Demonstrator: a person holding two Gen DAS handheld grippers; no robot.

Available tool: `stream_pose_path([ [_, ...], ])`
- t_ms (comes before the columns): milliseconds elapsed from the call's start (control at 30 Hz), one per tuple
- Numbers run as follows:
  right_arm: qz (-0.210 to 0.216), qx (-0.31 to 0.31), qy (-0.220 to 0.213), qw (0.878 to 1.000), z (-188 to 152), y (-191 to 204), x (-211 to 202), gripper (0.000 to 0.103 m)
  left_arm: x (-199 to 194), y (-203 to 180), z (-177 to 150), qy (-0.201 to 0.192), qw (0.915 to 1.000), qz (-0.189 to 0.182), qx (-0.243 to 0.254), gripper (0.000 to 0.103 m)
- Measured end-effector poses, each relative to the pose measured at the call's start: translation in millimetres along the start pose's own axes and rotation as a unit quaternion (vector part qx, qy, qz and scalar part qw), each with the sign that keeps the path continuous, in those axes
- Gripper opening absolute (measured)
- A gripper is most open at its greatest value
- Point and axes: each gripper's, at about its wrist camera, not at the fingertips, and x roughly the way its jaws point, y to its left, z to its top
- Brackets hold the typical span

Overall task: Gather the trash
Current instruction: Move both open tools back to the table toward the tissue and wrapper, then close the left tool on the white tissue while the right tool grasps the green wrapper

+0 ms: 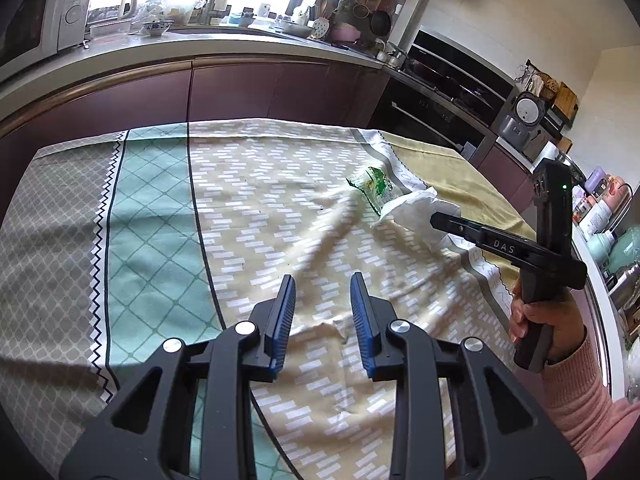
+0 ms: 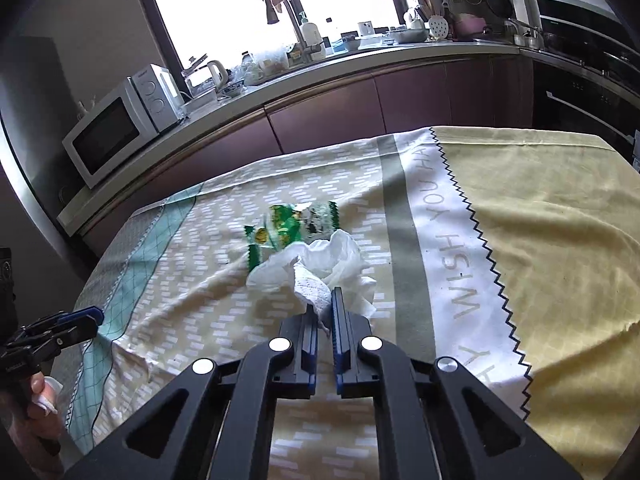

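Observation:
A crumpled white tissue [image 2: 320, 264] lies on the patterned tablecloth [image 2: 520, 240], touching a green snack wrapper [image 2: 288, 228] just behind it. My right gripper [image 2: 325, 312] is shut on the near edge of the tissue. In the left wrist view the tissue [image 1: 416, 208] and wrapper [image 1: 376, 186] sit at the right, with the right gripper [image 1: 436, 220] reaching into the tissue. My left gripper [image 1: 323, 292] is open and empty, low over the cloth, well left of the trash. It also shows in the right wrist view [image 2: 86, 318] at the far left.
The table's far edge faces a purple-fronted kitchen counter [image 2: 360, 92] with a microwave [image 2: 116, 128], kettle and dishes. An oven and appliances [image 1: 524, 116] stand at the right. The cloth is rumpled near the left gripper.

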Motion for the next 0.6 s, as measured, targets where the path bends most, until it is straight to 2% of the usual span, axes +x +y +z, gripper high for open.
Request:
stream_pose_path([
  [200, 0.094, -0.020, -0.016, 0.995, -4, 37, -26, 0.005, 4, -4, 0, 0.006, 0.9999, -0.015, 0.001, 0.029],
  [333, 0.167, -0.043, 0.026, 0.985, -11, 67, -16, 0.010, 4, -3, 0, 0.004, 0.9999, -0.015, -0.003, 0.033],
  [367, 0.167, -0.056, 0.036, 0.984, -14, 75, -13, 0.014, 4, -1, 0, 0.003, 0.9999, -0.013, -0.006, 0.033],
  [433, 0.149, -0.075, 0.036, 0.985, -17, 83, -11, 0.033, 3, 3, -1, 0.002, 0.9999, -0.007, -0.008, 0.035],
  [533, 0.147, -0.061, 0.020, 0.987, -12, 75, -16, 0.034, 1, 9, -1, 0.001, 0.9999, -0.001, -0.012, 0.037],
  [600, 0.125, -0.048, 0.001, 0.991, -6, 63, -20, 0.037, 2, 11, 1, 0.002, 0.9999, -0.001, -0.012, 0.038],
])
